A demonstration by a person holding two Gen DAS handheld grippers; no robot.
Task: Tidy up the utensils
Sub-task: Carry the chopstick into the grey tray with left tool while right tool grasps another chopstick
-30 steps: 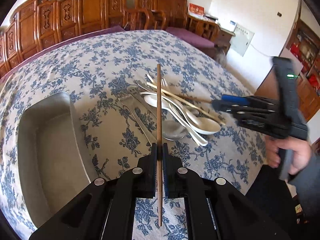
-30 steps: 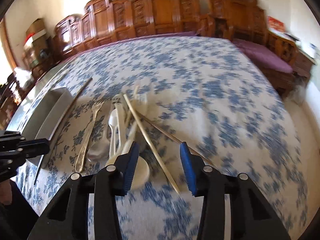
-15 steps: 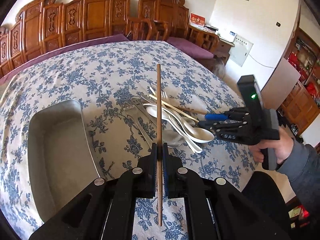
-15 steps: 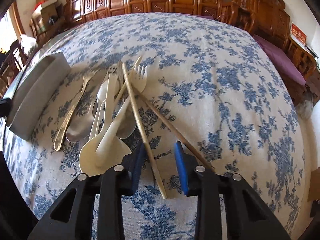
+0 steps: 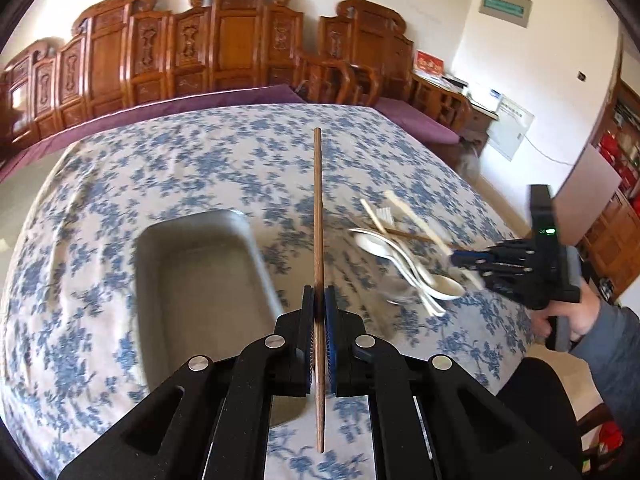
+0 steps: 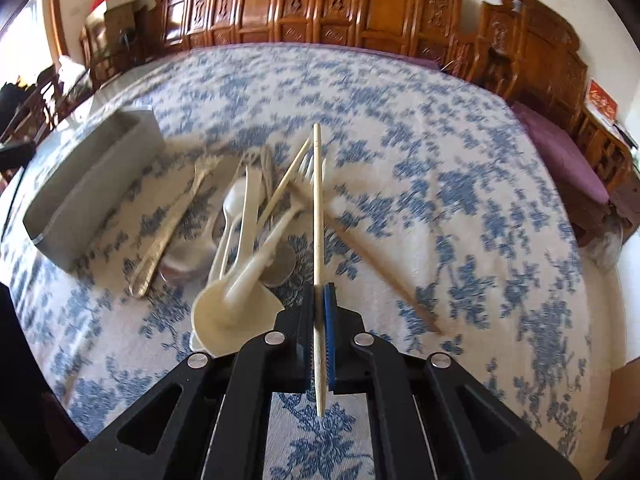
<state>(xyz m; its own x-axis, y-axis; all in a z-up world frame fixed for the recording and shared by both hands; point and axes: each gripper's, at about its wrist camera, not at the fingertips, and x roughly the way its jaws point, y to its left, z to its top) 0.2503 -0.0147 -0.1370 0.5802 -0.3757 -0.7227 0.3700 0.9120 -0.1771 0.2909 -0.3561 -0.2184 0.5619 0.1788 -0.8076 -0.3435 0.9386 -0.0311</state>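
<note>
Tray [image 5: 200,280] empty; left tongs [image 5: 319,312] clamp a brown chopstick [image 5: 318,208] beside it, right tongs [image 6: 319,308] grip a pale chopstick [image 6: 317,200] at the pile [image 6: 240,232]; sorting barely begun.

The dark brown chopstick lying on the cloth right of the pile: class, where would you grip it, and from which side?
Grip the dark brown chopstick near its bare near end, from above, jaws across the shaft: its far end runs under the utensil pile.

Left gripper [image 5: 319,300] clamps a dark brown wooden chopstick [image 5: 318,216] above the table.
Below-left lies a grey rectangular tray [image 5: 248,248] on the blue-flowered white tablecloth [image 5: 120,184]; at right, the right gripper [image 5: 460,258] reaches the pile of white plastic spoons [image 5: 404,258].
</note>
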